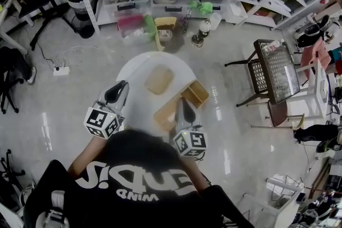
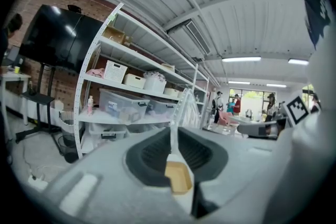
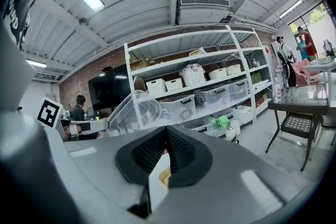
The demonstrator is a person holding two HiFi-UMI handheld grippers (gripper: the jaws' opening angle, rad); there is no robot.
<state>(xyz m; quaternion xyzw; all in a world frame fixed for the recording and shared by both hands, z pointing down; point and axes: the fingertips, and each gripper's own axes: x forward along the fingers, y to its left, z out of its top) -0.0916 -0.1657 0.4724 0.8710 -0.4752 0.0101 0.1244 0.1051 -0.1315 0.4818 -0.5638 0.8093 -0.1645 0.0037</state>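
Over the white desk (image 1: 133, 72), you are hovering the left hand-held gripper (image 1: 122, 87) and the right hand-held gripper (image 1: 184, 103), both closed and empty, beside the wooden trays (image 1: 159, 80).

pass — table (image 1: 132, 80) left side | blocked — wooden trays (image 1: 195, 92) centre, right

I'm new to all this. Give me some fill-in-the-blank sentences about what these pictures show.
1. The left claw and right claw hover over a round table coloured ___.
2. In the head view, the black chair stands on the table's ___ side.
3. Behind the white shelves runs a wall of red ___.
Missing words: white; right; brick.
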